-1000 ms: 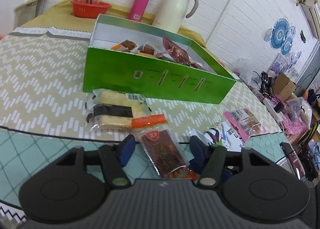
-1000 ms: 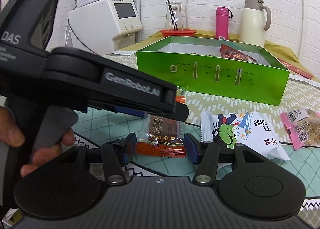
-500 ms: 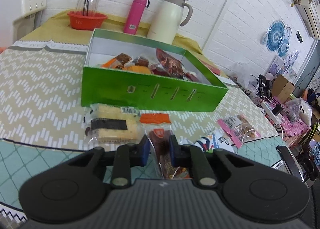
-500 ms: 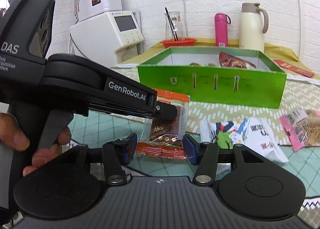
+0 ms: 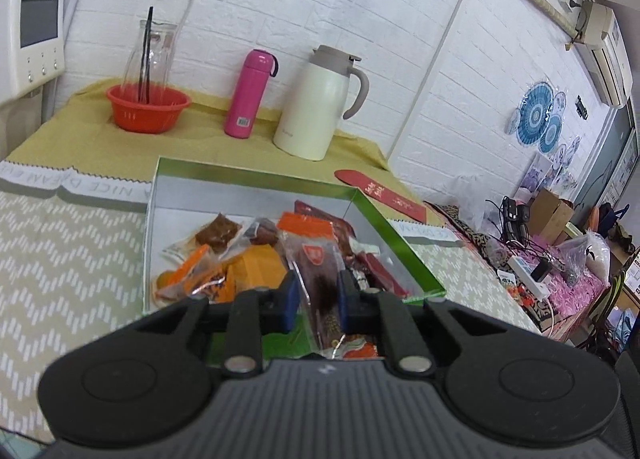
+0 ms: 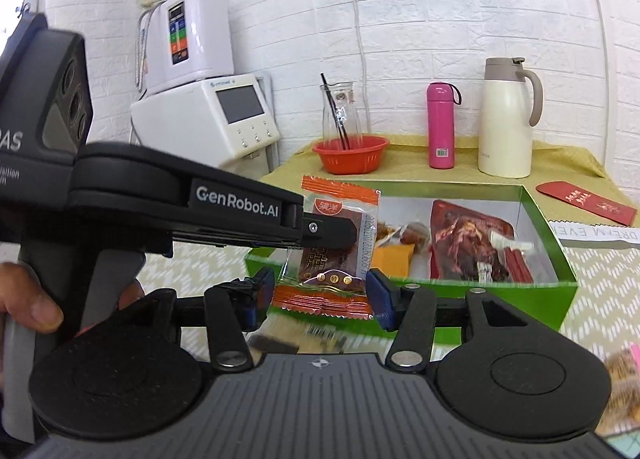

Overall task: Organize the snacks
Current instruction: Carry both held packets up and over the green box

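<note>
The left tool was pinching an orange-edged snack packet, its blue pads pressed against the clear wrapper, and the packet hung just at the near edge of the green box. From the right wrist view the same packet dangled upright from the left tool, in front of the box's near wall. The right tool stood spread wide, its pads on either side of the packet's lower edge; whether they touched the wrapper was hard to tell. A hand gripped the left tool's handle. Inside the box lay other snacks: a dark red meat packet, an orange packet and some red sticks. Beyond the box, on the yellow cloth over the desk, stood a red basket holding a glass carafe, a pink flask and a cream thermal jug. To the right of the box lay a red envelope. Left of the box, farther back, stood a white appliance.
</note>
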The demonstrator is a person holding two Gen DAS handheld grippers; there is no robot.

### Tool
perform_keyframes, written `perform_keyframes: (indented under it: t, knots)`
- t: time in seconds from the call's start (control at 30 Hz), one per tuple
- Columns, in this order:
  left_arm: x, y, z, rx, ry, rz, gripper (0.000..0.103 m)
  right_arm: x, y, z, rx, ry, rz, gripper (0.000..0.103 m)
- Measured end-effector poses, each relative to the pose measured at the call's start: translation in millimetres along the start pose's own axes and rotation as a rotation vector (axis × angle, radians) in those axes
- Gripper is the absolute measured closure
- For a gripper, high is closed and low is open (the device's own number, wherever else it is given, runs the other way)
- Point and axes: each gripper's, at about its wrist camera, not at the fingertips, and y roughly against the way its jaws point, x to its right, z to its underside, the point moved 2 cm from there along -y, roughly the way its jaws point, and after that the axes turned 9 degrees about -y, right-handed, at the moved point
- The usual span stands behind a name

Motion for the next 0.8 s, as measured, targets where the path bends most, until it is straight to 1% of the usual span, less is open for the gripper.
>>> perform_keyframes:
  t: [0.07,0.17,0.37,0.4,0.43,0.47,0.5,0.53,0.57,0.63,0.67,0.77,0.8]
  knots:
    - [-7.5,-11.0,-8.1,0.003,0.025,0.024,0.093,6.7,-9.7,-9.8,-0.003,-0.006,-0.001,0.016]
    - [-18.4,-29.0,-14.9,-0.014,0.066,0.058,0.093,16.9,-25.9,-20.6,-0.012,-0.012,0.012,0.016]
    - [-33.5,-65.3,-14.5,-0.057,0.091,0.053,0.093,35.4,-56.2,-23.7,-0.052,-0.040,0.036,0.015]
    - [-36.9,-68.5,-13.3,-0.065,0.095,0.045,0.091,38.4,-61.2,-22.7,-0.054,-0.043,0.040,0.015]
    - [-39.3,-70.2,-12.2,-0.068,0.097,0.029,0.079,40.9,-65.3,-21.5,-0.055,-0.039,0.045,0.012]
    - [-43.3,-70.3,-11.7,-0.065,0.100,-0.005,0.064,42.2,-67.4,-19.6,-0.055,-0.030,0.053,0.003]
    - [-46.6,-67.9,-10.4,-0.048,0.107,-0.038,0.041,43.2,-69.3,-17.6,-0.059,-0.011,0.067,0.000]
    - [-48.6,-64.0,-9.6,-0.016,0.108,-0.049,0.041,43.8,-69.0,-15.6,-0.058,0.006,0.078,0.000]
    - [-49.6,-61.3,-9.9,-0.006,0.102,-0.060,0.040,44.9,-67.6,-13.8,-0.047,0.018,0.086,0.000]
    - [-49.7,-59.0,-11.7,-0.010,0.083,-0.096,0.036,47.3,-64.4,-12.8,-0.029,0.032,0.094,0.000]
    - [-49.5,-57.2,-12.4,-0.009,0.069,-0.123,0.036,48.3,-63.1,-13.0,-0.026,0.031,0.096,0.000]
    - [-47.1,-52.9,-12.7,-0.004,0.047,-0.176,0.029,49.5,-58.3,-13.5,-0.016,0.029,0.101,0.000]
    - [-46.1,-51.6,-12.8,-0.007,0.049,-0.190,0.023,49.2,-56.9,-13.8,-0.014,0.031,0.106,0.000]
